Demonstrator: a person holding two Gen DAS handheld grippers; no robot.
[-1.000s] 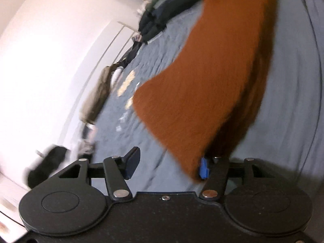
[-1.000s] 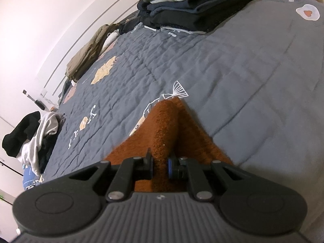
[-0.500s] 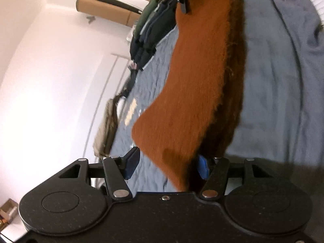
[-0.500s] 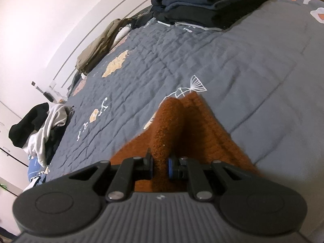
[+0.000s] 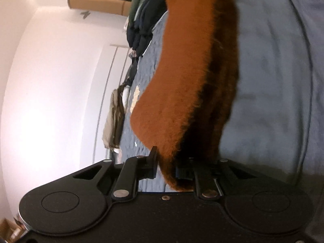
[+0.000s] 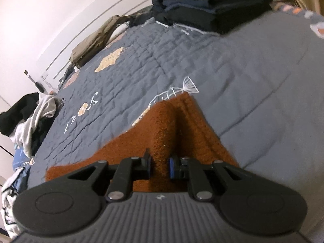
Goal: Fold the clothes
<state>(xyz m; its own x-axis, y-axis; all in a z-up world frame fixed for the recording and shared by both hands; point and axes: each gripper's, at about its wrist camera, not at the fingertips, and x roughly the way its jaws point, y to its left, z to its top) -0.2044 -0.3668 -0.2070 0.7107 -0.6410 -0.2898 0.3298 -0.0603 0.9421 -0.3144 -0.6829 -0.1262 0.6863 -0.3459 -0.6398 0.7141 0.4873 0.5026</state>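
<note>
Grey quilt (image 6: 232, 64), one rust garment (image 6: 182, 125), two grippers

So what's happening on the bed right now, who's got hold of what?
A person is folding a fuzzy rust-brown garment over the grey quilt, with handheld tongs in each hand. The right tongs are clamped on a raised ridge of it. The left tongs are closing on another edge of the fabric, which sits between the fingers. A stack of folded clothes sits at the far end of the bed; unfolded clothes wait at the side.
</note>
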